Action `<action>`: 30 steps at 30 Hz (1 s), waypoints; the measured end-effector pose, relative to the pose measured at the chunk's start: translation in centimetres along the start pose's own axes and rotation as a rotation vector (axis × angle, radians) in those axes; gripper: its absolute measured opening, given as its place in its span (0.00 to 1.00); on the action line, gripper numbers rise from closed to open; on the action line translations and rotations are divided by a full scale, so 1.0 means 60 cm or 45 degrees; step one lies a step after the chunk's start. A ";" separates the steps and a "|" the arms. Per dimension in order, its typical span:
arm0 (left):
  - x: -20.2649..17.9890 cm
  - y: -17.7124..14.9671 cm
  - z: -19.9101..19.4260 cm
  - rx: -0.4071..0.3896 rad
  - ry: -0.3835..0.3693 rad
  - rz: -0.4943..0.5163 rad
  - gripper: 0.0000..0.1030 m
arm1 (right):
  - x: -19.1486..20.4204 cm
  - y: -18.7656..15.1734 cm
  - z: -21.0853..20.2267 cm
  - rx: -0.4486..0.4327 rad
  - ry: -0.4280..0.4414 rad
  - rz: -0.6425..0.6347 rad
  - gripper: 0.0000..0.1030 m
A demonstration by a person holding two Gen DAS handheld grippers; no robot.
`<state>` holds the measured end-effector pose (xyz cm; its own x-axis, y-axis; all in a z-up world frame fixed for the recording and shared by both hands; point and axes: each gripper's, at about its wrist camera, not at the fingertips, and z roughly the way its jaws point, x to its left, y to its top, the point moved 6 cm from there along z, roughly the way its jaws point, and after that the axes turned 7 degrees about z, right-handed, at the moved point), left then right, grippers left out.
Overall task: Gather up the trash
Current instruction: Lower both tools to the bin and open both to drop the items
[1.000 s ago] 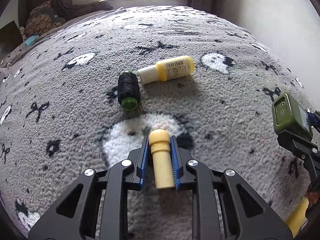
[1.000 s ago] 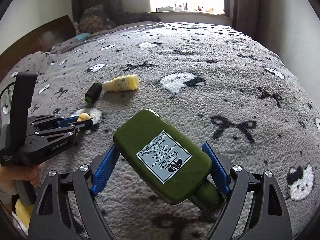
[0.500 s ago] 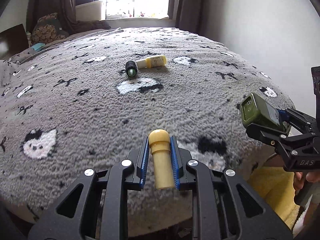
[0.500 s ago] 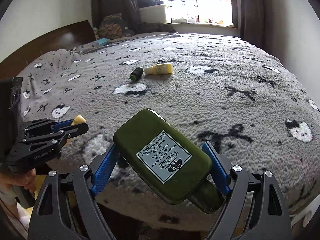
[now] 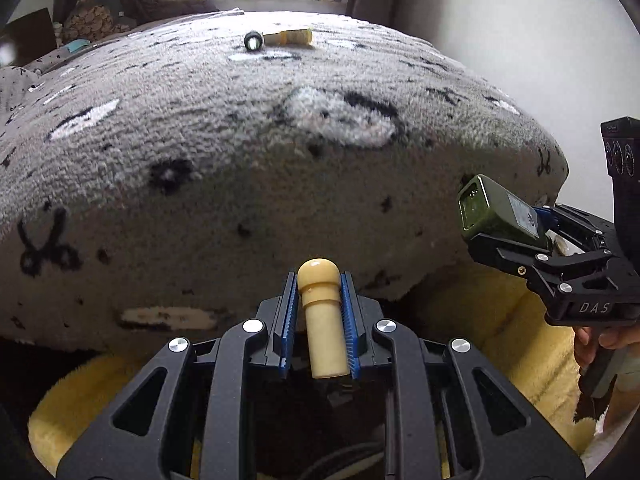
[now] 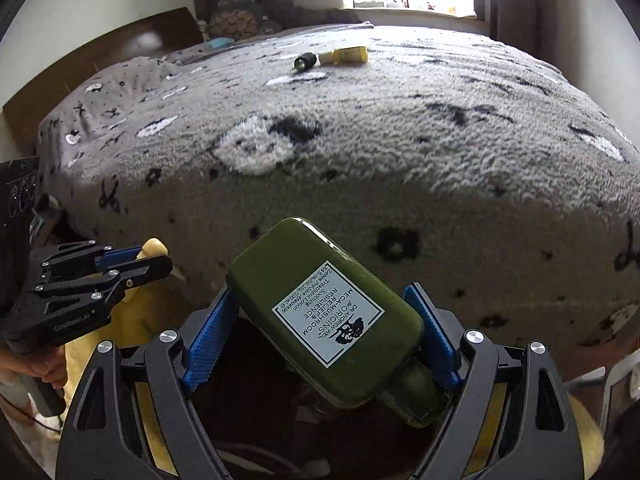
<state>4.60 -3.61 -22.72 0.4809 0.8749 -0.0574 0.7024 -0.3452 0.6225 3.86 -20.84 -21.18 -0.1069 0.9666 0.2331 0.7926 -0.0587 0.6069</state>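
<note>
Left tool [image 5: 319, 312] is clamped on a cream round-capped plastic bottle [image 5: 322, 320], cap pointing to 12 o'clock. Right tool [image 6: 320, 332] grips a flat olive-green lotion bottle with white label [image 6: 326, 314], held askew between its blue pads. Both sit off the near edge of the bed with grey fleece blanket [image 5: 240, 160]. Far on the blanket, at 12 o'clock, lie a small dark green-capped bottle [image 5: 253, 41] and a yellow tube-like bottle [image 5: 292, 37], close together.

There's a small cream bottle with a rounded cap [image 5: 321, 320] pinched upright between blue fingers, plus a flat olive-green lotion bottle [image 6: 324, 312] held tilted, label up. A yellow bottle [image 6: 345, 55] and a dark green-capped one [image 6: 305, 61] lie side by side far back on the bed.
</note>
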 end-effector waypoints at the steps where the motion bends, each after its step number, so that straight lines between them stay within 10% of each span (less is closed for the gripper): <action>1: -0.002 -0.011 0.007 0.025 -0.004 -0.002 0.19 | 0.000 -0.010 0.005 0.023 0.005 0.009 0.82; 17: -0.025 -0.172 0.151 0.462 -0.126 -0.066 0.19 | 0.000 -0.151 0.146 0.413 -0.042 0.117 0.82; 30: -0.026 -0.191 0.183 0.524 -0.190 -0.091 0.19 | -0.008 -0.160 0.183 0.470 0.009 0.180 0.83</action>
<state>1.55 -4.76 -38.36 0.4727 0.8535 -0.2196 0.8726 -0.4185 0.2518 2.90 -17.98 -35.48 0.0157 0.9535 0.3009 0.9623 -0.0961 0.2545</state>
